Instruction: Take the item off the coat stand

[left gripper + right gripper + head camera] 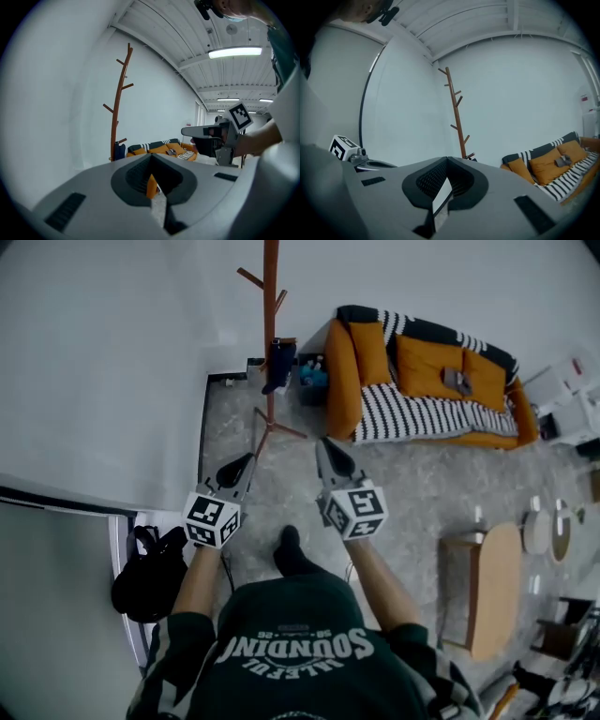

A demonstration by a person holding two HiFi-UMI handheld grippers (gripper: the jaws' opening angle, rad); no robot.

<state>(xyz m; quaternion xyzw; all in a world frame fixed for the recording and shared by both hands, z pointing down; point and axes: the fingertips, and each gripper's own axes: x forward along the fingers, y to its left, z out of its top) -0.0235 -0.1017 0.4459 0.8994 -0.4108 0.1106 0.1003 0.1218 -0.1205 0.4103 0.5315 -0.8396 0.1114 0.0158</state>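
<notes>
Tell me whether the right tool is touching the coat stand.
Apart. The right gripper view shows the coat stand standing far beyond the shut right tool, clear of it.

A sofa (349,381) with orange cushions (422,367) and a black-and-white striped throw (412,418) stands far right against the wall. A light wooden table (494,589) sits near right. A black bag (150,582) lies near left.
</notes>
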